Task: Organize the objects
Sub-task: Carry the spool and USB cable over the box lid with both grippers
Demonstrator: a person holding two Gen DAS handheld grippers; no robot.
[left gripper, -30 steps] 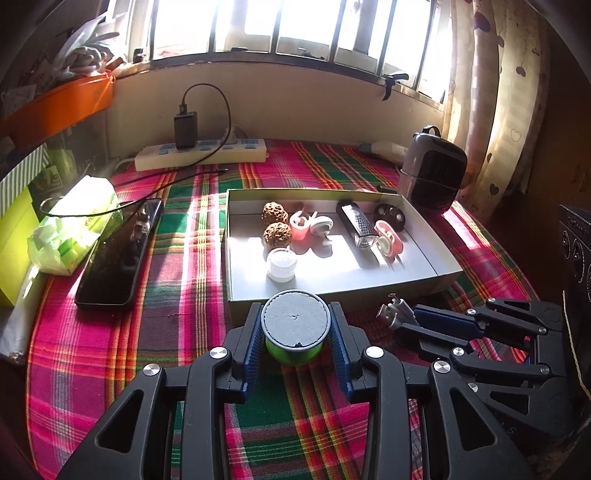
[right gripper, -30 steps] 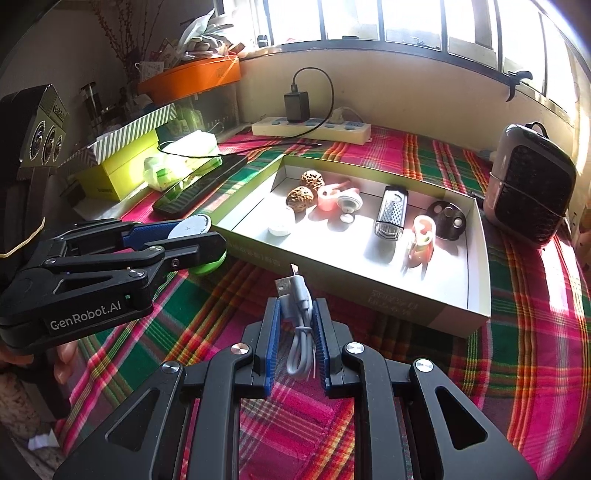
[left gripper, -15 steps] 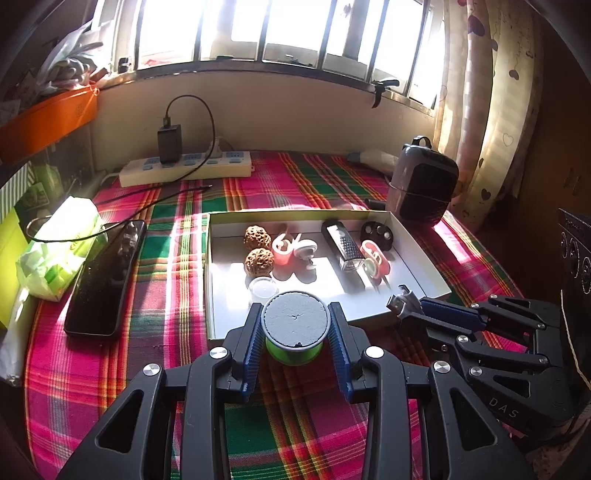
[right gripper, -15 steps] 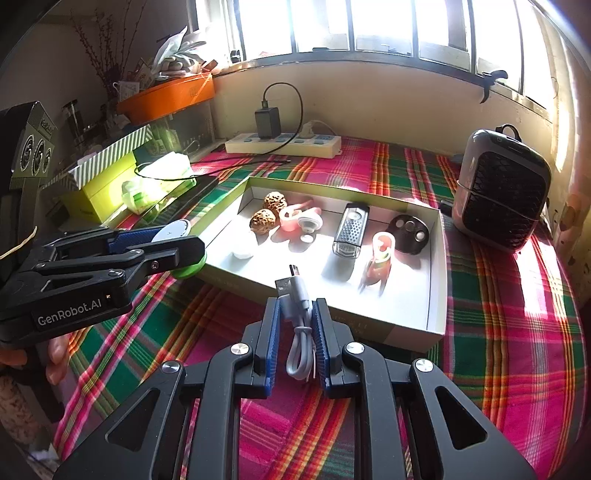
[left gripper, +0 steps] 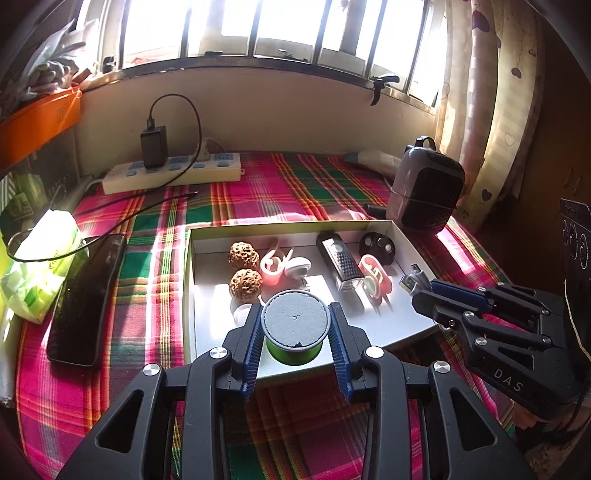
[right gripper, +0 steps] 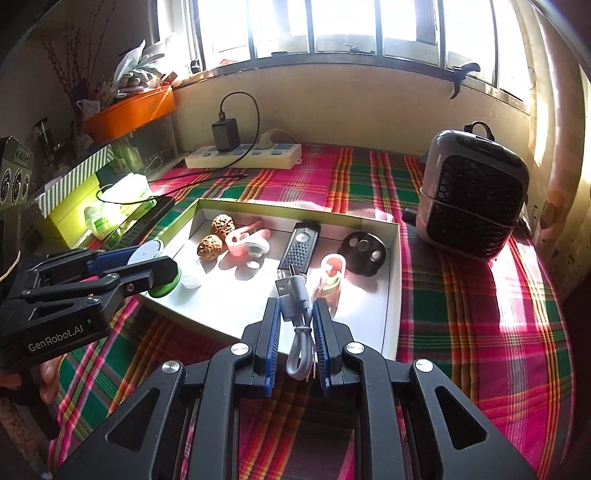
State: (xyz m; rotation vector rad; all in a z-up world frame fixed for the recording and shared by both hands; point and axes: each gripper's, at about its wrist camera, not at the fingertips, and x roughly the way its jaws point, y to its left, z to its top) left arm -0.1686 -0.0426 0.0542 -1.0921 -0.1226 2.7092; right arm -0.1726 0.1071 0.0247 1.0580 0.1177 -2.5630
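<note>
Plaid tablecloth [left gripper: 295, 192] — sunlit barred window [left gripper: 258, 26]

A white power strip [left gripper: 171, 172] with a black charger [left gripper: 153, 146] is lying by the wall on the plaid tablecloth [left gripper: 258, 184], a dark grey portable heater [right gripper: 472, 192] is standing right, a black phone [left gripper: 86, 299] is resting left

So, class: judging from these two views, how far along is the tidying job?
Done: two walnuts, a metal grater and other small items lie in the shallow white box. In hand: left tongs grip a green grey-topped spool; right tongs grip a grey USB cable. Left: placing both.
</note>
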